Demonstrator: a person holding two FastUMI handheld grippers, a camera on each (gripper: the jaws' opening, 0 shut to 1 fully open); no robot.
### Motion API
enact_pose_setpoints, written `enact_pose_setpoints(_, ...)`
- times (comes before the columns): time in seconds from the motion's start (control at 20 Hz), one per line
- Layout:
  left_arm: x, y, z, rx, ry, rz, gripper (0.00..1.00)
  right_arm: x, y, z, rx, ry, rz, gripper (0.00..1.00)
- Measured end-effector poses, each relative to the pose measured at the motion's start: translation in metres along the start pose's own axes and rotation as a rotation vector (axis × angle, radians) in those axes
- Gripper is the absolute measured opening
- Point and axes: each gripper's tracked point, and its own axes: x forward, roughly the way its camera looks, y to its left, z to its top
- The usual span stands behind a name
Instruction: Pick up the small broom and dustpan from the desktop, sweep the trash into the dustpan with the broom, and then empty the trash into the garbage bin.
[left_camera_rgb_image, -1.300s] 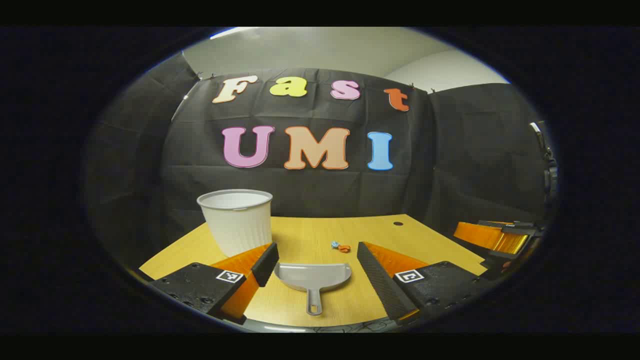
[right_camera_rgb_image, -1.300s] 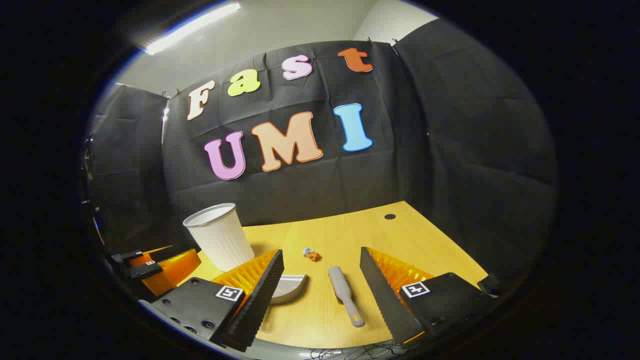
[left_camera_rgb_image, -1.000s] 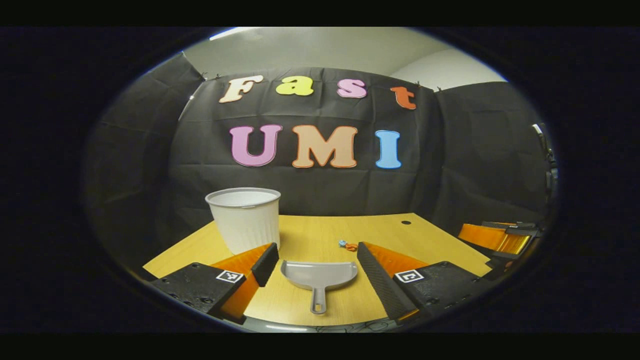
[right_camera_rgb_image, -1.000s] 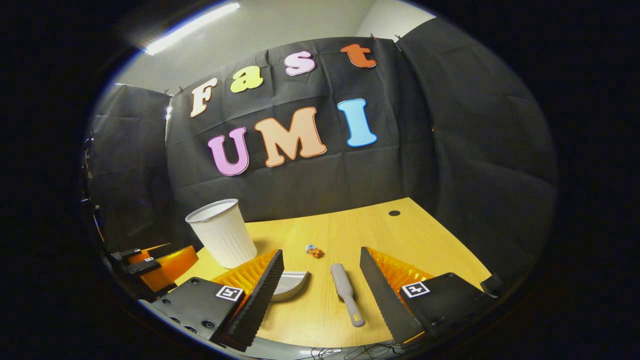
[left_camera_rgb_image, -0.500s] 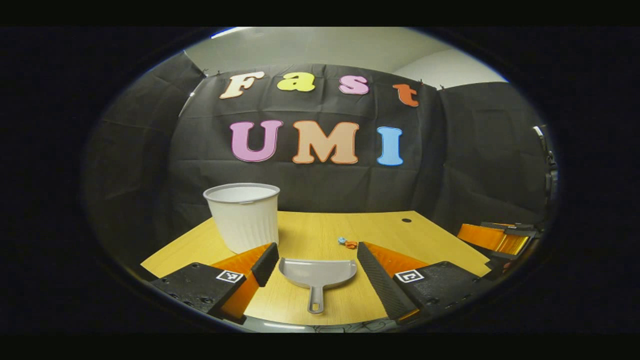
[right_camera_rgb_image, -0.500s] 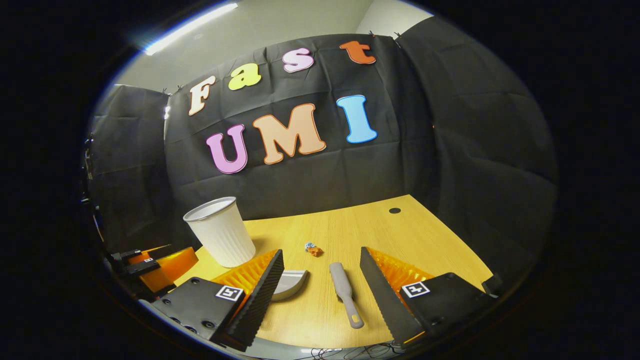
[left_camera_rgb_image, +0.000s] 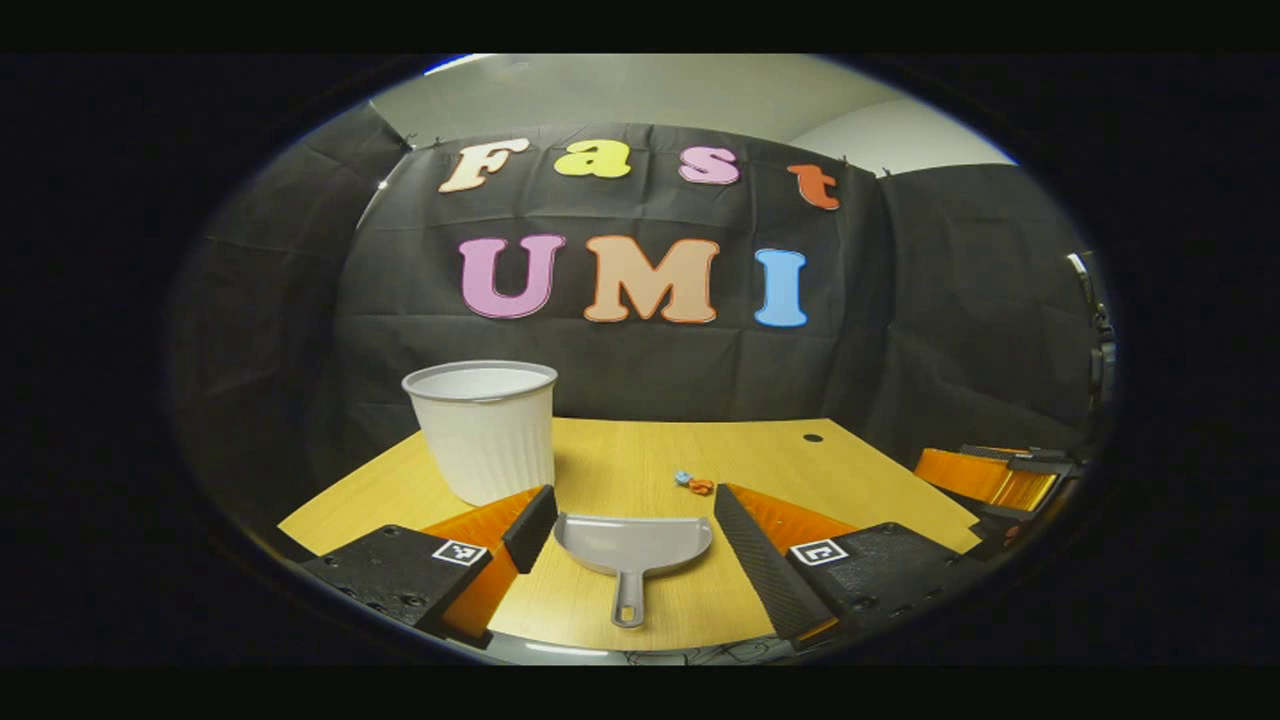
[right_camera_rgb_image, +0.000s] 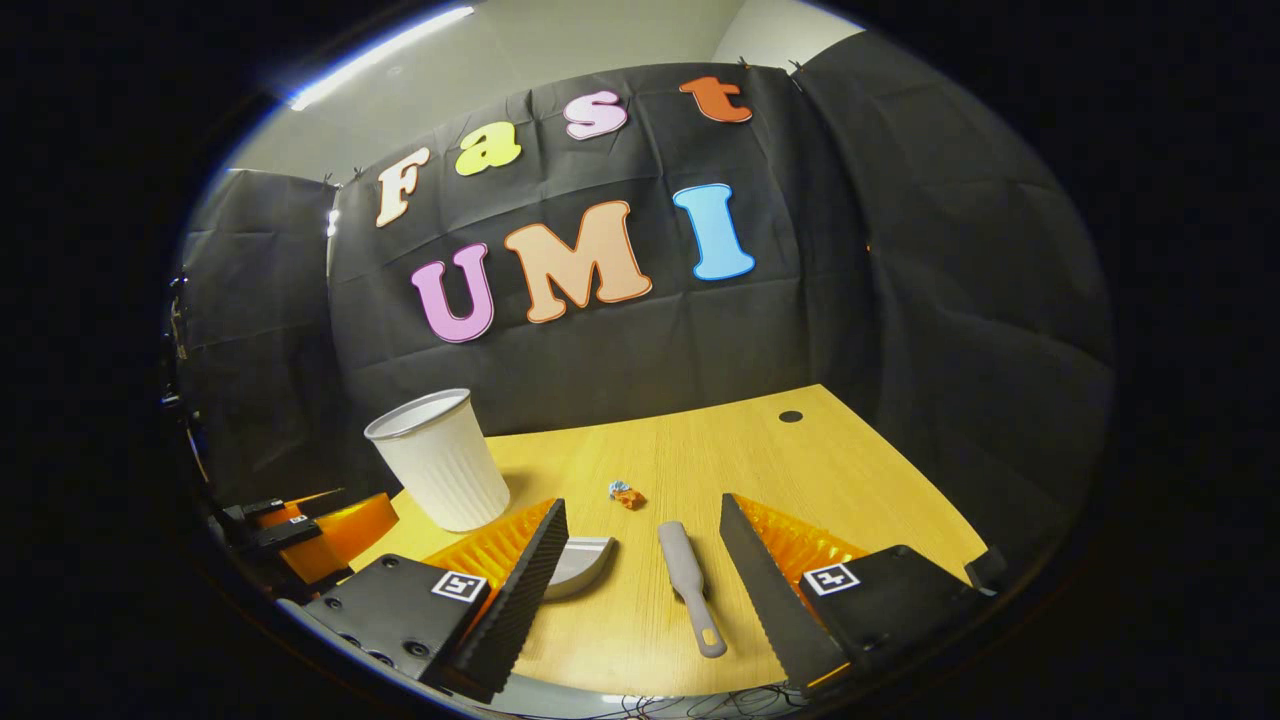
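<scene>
A grey dustpan (left_camera_rgb_image: 632, 548) lies flat on the wooden desk (left_camera_rgb_image: 640, 455), handle toward me, between the spread fingers of my open left gripper (left_camera_rgb_image: 632, 520), which holds nothing. In the right gripper view the small grey broom (right_camera_rgb_image: 688, 582) lies on the desk between the fingers of my open right gripper (right_camera_rgb_image: 640, 545), untouched; the dustpan's edge (right_camera_rgb_image: 585, 560) peeks from behind its left finger. A small blue and orange scrap of trash (left_camera_rgb_image: 692, 484) (right_camera_rgb_image: 625, 494) sits beyond both tools. The white ribbed garbage bin (left_camera_rgb_image: 487, 430) (right_camera_rgb_image: 440, 460) stands upright at the back left.
Black cloth walls close the desk at the back and both sides. A round cable hole (left_camera_rgb_image: 812, 438) (right_camera_rgb_image: 790, 415) is at the far right of the desk. The other gripper shows at the right edge (left_camera_rgb_image: 1000, 478) and at the left edge (right_camera_rgb_image: 310, 530).
Both grippers have tilted and crept slightly forward over the desk; the dustpan and broom keep their places between the fingers. Nothing has been taken hold of.
</scene>
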Motion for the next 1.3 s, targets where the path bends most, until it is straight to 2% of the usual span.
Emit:
enact_pose_setpoints(0.85,0.008,-0.002,-0.031,-0.004,0.093,0.004,0.94,0.017,-0.012,-0.021,-0.009,0.08,0.008,0.99)
enact_pose_setpoints(0.9,0.013,-0.005,-0.042,0.006,0.124,-0.01,0.94,0.023,-0.012,-0.028,-0.025,0.102,0.01,0.95)
enact_pose_setpoints(0.95,0.018,-0.005,-0.055,0.025,0.166,-0.017,0.94,0.028,-0.014,-0.036,-0.045,0.132,0.011,0.99)
enact_pose_setpoints(1.15,0.033,0.005,-0.1,0.113,0.321,-0.022,0.94,0.058,-0.03,-0.073,-0.149,0.257,0.0,0.99)
enact_pose_setpoints(1.3,0.049,0.009,-0.131,0.113,0.434,-0.025,0.95,0.078,-0.039,-0.099,-0.17,0.35,0.009,0.99)
